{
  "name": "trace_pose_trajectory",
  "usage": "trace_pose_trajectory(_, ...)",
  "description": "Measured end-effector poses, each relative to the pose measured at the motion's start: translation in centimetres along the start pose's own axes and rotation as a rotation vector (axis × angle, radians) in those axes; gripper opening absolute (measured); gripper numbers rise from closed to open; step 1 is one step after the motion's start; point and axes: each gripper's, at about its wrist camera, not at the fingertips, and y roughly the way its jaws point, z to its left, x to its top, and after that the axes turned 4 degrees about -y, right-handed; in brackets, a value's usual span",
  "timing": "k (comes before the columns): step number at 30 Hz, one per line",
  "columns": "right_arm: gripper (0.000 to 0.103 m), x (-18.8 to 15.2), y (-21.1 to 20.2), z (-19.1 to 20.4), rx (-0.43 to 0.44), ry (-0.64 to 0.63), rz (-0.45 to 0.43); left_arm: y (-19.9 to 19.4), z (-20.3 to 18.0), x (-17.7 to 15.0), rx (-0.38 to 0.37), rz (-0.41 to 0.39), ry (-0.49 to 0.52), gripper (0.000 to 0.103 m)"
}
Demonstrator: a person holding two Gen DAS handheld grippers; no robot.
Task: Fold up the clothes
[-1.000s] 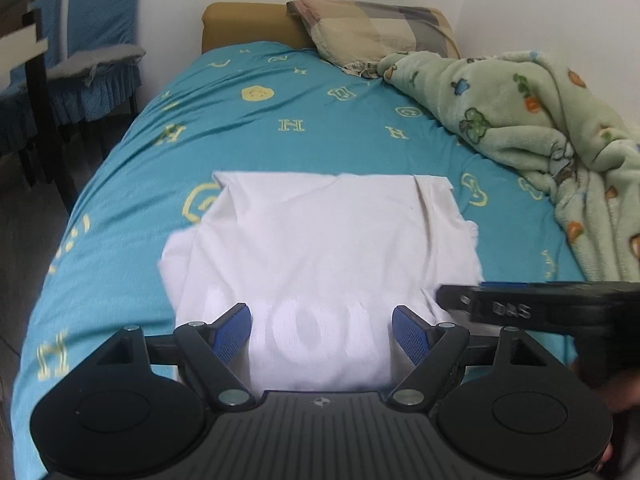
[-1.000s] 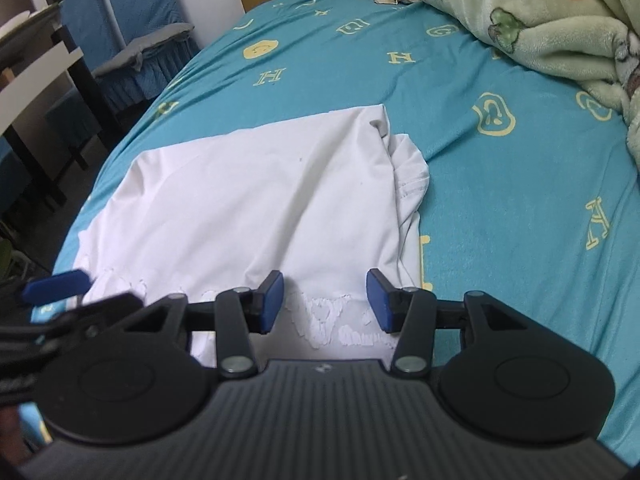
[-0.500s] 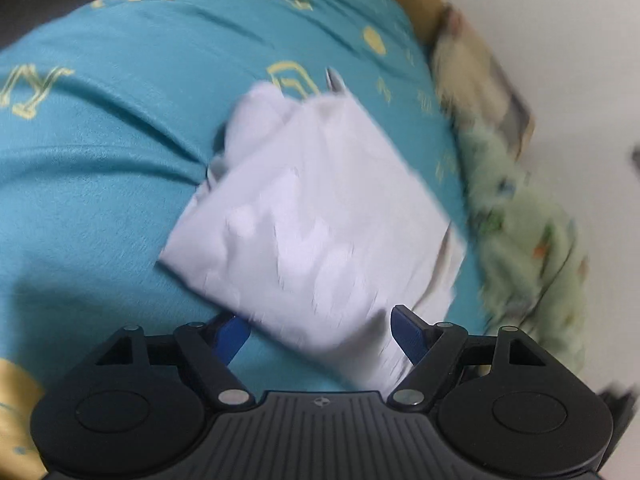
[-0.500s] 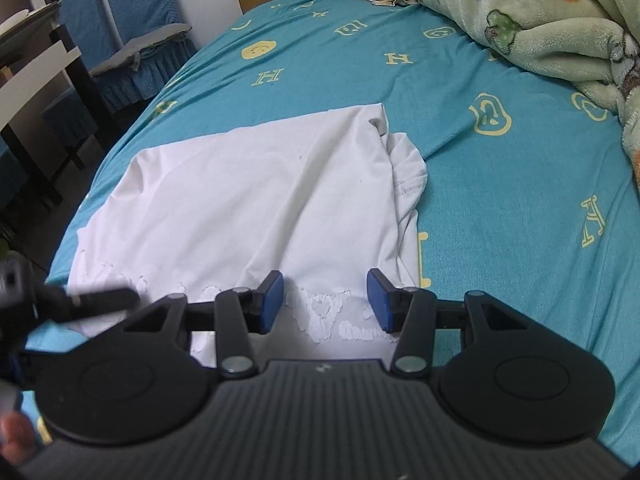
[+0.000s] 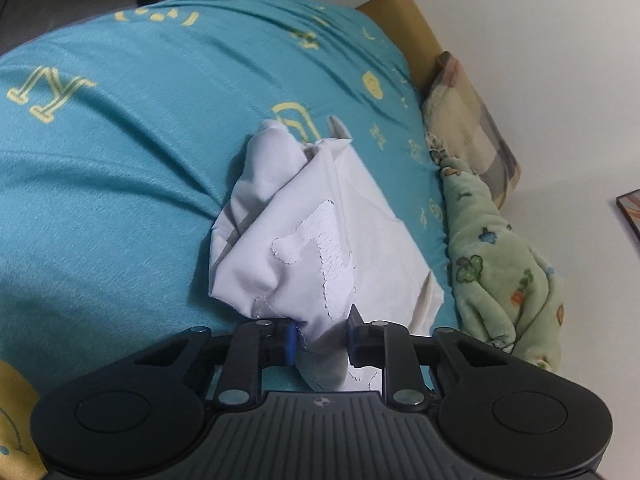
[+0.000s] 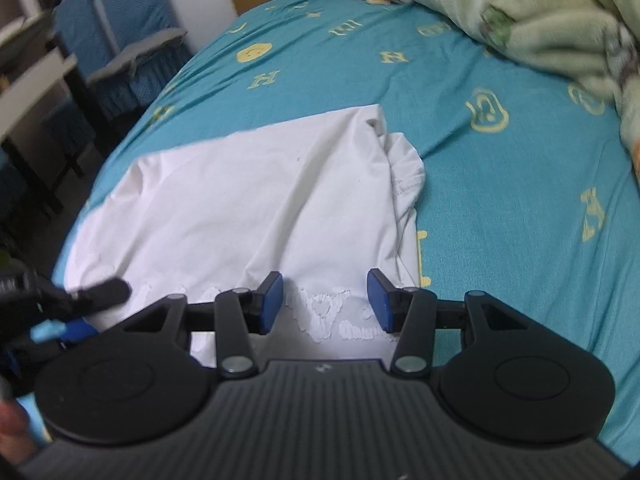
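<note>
A white T-shirt [image 6: 248,208] with a white sequin print lies partly folded on the teal bed sheet [image 6: 500,208]. In the left wrist view my left gripper [image 5: 320,338] is shut on the shirt's near corner [image 5: 320,344], and the cloth [image 5: 304,248] bunches up ahead of it. In the right wrist view my right gripper [image 6: 326,300] is open and empty, its blue pads [image 6: 270,300] just above the shirt's near edge. The left gripper [image 6: 92,294] shows blurred at the shirt's left edge.
A green fleece blanket [image 5: 504,264] and a checked pillow [image 5: 472,120] lie along the wall side of the bed. Blue chairs [image 6: 120,44] and a table stand beside the bed. A yellow headboard [image 5: 404,20] is at the far end.
My left gripper turned to the side, dropped to the shirt's near left corner and shut on it, bunching the cloth. My right gripper stayed open over the near edge.
</note>
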Motion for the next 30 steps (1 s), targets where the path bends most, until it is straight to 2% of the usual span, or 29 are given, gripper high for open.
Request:
trace_pose_trajectory(2, 0.054, 0.3, -1.1, -1.4, 0.097, 0.163, 0.006, -0.2, -0.2, -0.1, -0.01, -0.007, 0.009, 0.022)
trace_pose_trajectory(4, 0.073, 0.0, -2.2, -2.6, 0.277, 0.34, 0.002, -0.3, -0.4, -0.2, -0.018, -0.011, 0.01, 0.022)
trace_pose_trajectory(5, 0.092, -0.4, -2.7, -2.7, 0.366, 0.405, -0.004, -0.4, -0.4, -0.2, -0.021, -0.012, 0.007, 0.022)
trace_pose_trajectory(6, 0.097, -0.7, -3.1, -2.7, 0.44, 0.449, -0.004, -0.4, -0.4, -0.2, -0.023, -0.012, 0.003, 0.022)
trace_pose_trajectory(9, 0.094, -1.5, -3.4, -1.3, 0.564, 0.482, 0.026, -0.4, -0.2, -0.2, -0.029, -0.011, -0.01, 0.022)
trace_pose_trajectory(11, 0.094, -2.7, -2.2, -1.0, 0.562, 0.56, 0.094, -0.4, -0.1, -0.1, -0.031, -0.011, -0.015, 0.022)
trace_pose_trajectory(14, 0.094, -5.5, 1.0, -1.6, 0.55, 0.733, 0.271, -0.6, 0.4, -0.1, -0.037, -0.012, -0.026, 0.022)
trace_pose_trajectory(15, 0.093, -6.1, 1.4, -2.1, 0.526, 0.772, 0.278, -0.8, 0.6, -0.1, -0.039, -0.012, -0.03, 0.021)
trace_pose_trajectory(17, 0.087, -6.7, 1.1, -3.4, 0.441, 0.827, 0.211, -0.9, 0.8, 0.0, -0.048, -0.011, -0.044, 0.021)
trace_pose_trajectory(19, 0.086, -6.7, 0.7, -5.2, 0.37, 0.889, 0.108, -0.8, 1.2, 0.1, -0.067, -0.005, -0.078, 0.021)
trace_pose_trajectory(22, 0.053, -6.6, 0.9, -7.1, 0.324, 0.967, 0.048, -1.0, 2.0, 0.2, -0.081, 0.003, -0.106, 0.02)
trace_pose_trajectory(23, 0.036, -6.4, 0.8, -7.4, 0.308, 0.963, 0.039, -1.0, 2.1, 0.2, -0.083, 0.004, -0.108, 0.02)
trace_pose_trajectory(24, 0.029, -6.3, 0.4, -7.1, 0.307, 0.941, 0.024, -1.0, 2.1, 0.2, -0.087, 0.005, -0.11, 0.02)
trace_pose_trajectory(27, 0.017, -5.9, -0.7, -6.3, 0.306, 0.877, -0.023, -1.8, 2.4, 0.4, -0.12, 0.014, -0.131, 0.019)
trace_pose_trajectory(30, 0.015, -5.3, -2.6, -5.6, 0.329, 0.824, -0.089, -3.5, 2.1, 0.3, -0.145, 0.014, -0.15, 0.018)
